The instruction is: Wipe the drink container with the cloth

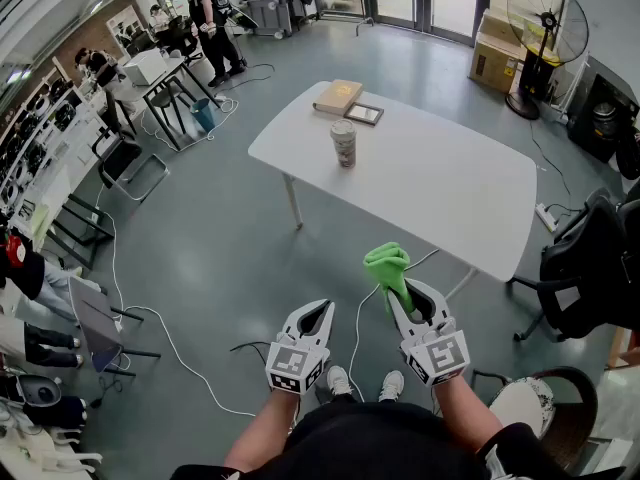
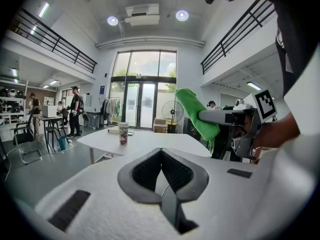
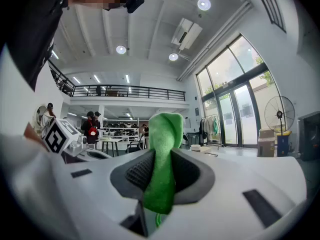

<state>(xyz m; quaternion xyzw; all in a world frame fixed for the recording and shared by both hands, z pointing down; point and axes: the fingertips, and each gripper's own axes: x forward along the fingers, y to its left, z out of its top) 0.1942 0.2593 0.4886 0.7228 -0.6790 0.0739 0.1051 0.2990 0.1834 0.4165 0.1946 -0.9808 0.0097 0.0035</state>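
The drink container (image 1: 343,144), a tall printed cup with a pale lid, stands upright on the white table (image 1: 440,188), near its left end. In the left gripper view the cup (image 2: 123,133) shows far off. My right gripper (image 1: 407,293) is shut on a green cloth (image 1: 388,268) that sticks up past its tips; the cloth (image 3: 163,156) fills the jaws in the right gripper view. My left gripper (image 1: 319,311) is shut and holds nothing, its tips (image 2: 161,151) meeting. Both grippers hang over the floor, well short of the table.
A cardboard box (image 1: 338,96) and a dark flat tablet-like object (image 1: 363,113) lie on the table's far left end. A black chair (image 1: 585,268) stands at the right, a fan (image 1: 545,13) behind the table. Cables (image 1: 180,353) run over the grey floor. People stand at desks far left.
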